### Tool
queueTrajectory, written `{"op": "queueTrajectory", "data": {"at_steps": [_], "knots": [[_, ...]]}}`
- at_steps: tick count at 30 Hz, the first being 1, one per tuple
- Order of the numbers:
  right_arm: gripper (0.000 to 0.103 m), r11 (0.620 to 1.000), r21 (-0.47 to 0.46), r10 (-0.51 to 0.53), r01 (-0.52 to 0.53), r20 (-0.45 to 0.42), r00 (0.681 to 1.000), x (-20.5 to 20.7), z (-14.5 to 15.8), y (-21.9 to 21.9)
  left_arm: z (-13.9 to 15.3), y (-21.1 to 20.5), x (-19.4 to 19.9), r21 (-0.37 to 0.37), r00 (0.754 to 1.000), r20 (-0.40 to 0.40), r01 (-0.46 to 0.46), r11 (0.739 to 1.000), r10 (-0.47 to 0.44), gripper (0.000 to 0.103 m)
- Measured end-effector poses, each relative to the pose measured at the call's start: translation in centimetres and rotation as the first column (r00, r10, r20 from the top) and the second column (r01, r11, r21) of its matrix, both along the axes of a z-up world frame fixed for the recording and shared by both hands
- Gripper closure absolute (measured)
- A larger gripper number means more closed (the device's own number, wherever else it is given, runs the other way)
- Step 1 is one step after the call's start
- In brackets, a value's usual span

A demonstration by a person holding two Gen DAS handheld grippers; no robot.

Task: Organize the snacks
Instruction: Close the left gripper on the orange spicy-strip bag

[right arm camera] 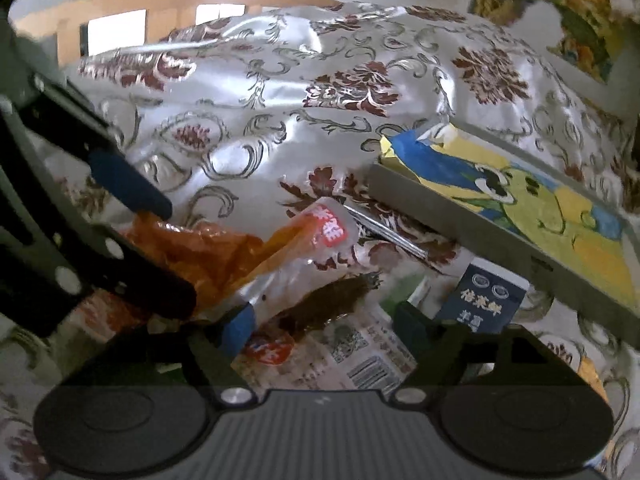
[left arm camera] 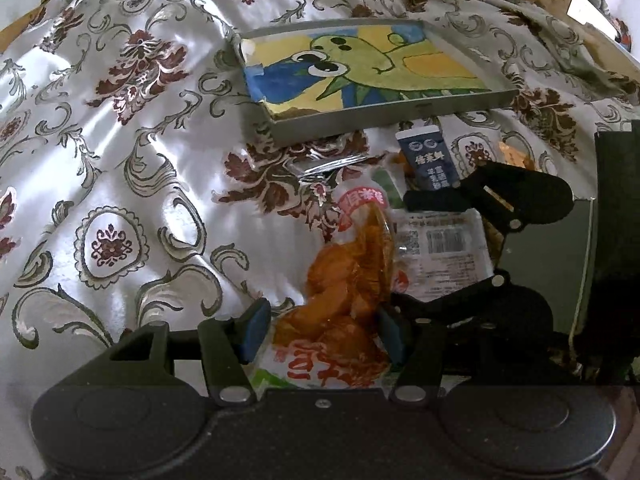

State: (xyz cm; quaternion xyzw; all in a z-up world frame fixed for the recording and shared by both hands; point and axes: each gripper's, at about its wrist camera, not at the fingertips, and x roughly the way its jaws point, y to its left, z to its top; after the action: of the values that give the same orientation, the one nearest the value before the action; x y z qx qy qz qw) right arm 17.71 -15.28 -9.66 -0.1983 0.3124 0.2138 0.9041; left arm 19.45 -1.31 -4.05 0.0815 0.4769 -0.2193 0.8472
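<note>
An orange snack packet [left arm camera: 344, 292] in clear wrap lies on the patterned cloth; my left gripper [left arm camera: 322, 328] straddles it with blue pads on both sides, jaws open. It also shows in the right wrist view [right arm camera: 208, 256]. My right gripper [right arm camera: 324, 328] is open over a clear packet with a brown snack [right arm camera: 328, 300] and barcode label [left arm camera: 444, 240]. A dark blue packet [right arm camera: 482, 300] lies just beyond it, also in the left wrist view [left arm camera: 430, 156]. The right gripper's black fingers [left arm camera: 480, 200] appear in the left wrist view.
A grey tray [left arm camera: 400, 116] lined with a green dinosaur painting sits behind the snacks, also in the right wrist view [right arm camera: 460, 216]. A silver packet edge [right arm camera: 384, 232] lies near the tray. Wrinkled floral cloth [left arm camera: 120, 200] covers the surface. A wooden chair [right arm camera: 160, 12] stands behind.
</note>
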Motion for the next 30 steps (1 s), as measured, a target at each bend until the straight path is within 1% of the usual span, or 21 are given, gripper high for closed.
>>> {"op": "queueTrajectory", "data": {"at_steps": [2,4,6,8,9,11,15,17,20,22,24,25,26,27,28,30], "knots": [[0.022,1.000,-0.005,-0.003,0.003,0.003,1.000,0.0,-0.1,0.1,-0.1,0.2,0.2,0.002,1.000,-0.014,-0.020,1.000,0.020,0.047],[0.025,1.000,-0.029,0.005,-0.005,0.013,1.000,-0.1,-0.2,0.3,-0.2,0.6,0.3,0.001,0.999,-0.021,-0.028,1.000,0.028,0.047],[0.030,0.998,-0.055,0.013,-0.012,0.016,1.000,-0.3,0.0,0.6,-0.2,0.9,0.3,-0.013,0.999,-0.031,-0.036,0.999,0.035,0.047],[0.034,0.997,-0.078,0.020,-0.019,0.015,1.000,-0.5,0.2,0.8,-0.1,1.0,0.3,-0.018,0.999,-0.031,-0.038,0.999,0.037,0.047],[0.037,0.996,-0.088,0.022,-0.020,0.014,1.000,-0.7,0.2,0.8,0.0,0.9,0.2,-0.017,0.999,-0.026,-0.035,0.999,0.034,0.047],[0.053,0.993,-0.113,0.032,-0.030,0.014,0.999,-1.1,0.4,0.9,0.1,0.7,0.1,-0.013,1.000,-0.016,-0.026,1.000,0.026,0.048],[0.058,0.988,-0.154,0.020,-0.018,0.013,1.000,-1.8,0.7,1.0,0.0,0.4,-0.3,0.016,1.000,0.006,-0.007,1.000,0.007,0.048],[0.059,0.989,-0.147,0.014,-0.012,0.009,1.000,-1.8,0.7,1.0,0.0,0.3,-0.3,0.011,1.000,0.002,-0.007,1.000,0.007,0.048],[0.059,0.994,-0.113,-0.004,0.003,-0.005,1.000,-1.1,0.7,0.8,0.1,0.3,-0.4,-0.002,1.000,0.007,-0.006,1.000,0.006,0.048],[0.057,0.997,-0.080,-0.013,0.011,-0.017,1.000,-0.5,0.7,0.6,0.1,0.3,-0.4,0.001,1.000,0.014,-0.007,1.000,0.007,0.048],[0.050,0.999,-0.046,-0.006,0.006,-0.019,1.000,-0.1,0.6,0.3,0.0,0.3,-0.4,0.004,1.000,0.014,-0.008,1.000,0.008,0.048],[0.049,0.999,-0.039,-0.001,0.000,-0.020,1.000,-0.1,0.5,0.2,-0.1,0.3,-0.3,0.005,1.000,0.013,-0.010,1.000,0.010,0.048],[0.050,0.999,-0.041,0.001,-0.002,-0.016,1.000,0.0,0.5,0.2,-0.1,0.3,-0.3,0.005,1.000,0.011,-0.011,1.000,0.011,0.048],[0.053,0.999,-0.044,-0.001,0.000,-0.010,1.000,-0.1,0.5,0.2,-0.1,0.3,-0.3,0.005,1.000,0.011,-0.011,1.000,0.011,0.048],[0.058,0.999,-0.053,-0.009,0.009,0.004,1.000,-0.2,0.5,0.2,-0.1,0.3,-0.3,0.004,1.000,0.012,-0.011,1.000,0.011,0.048],[0.061,0.999,-0.050,-0.013,0.013,0.002,1.000,-0.2,0.6,0.2,-0.1,0.4,-0.3,0.002,1.000,0.015,-0.010,1.000,0.010,0.048]]}}
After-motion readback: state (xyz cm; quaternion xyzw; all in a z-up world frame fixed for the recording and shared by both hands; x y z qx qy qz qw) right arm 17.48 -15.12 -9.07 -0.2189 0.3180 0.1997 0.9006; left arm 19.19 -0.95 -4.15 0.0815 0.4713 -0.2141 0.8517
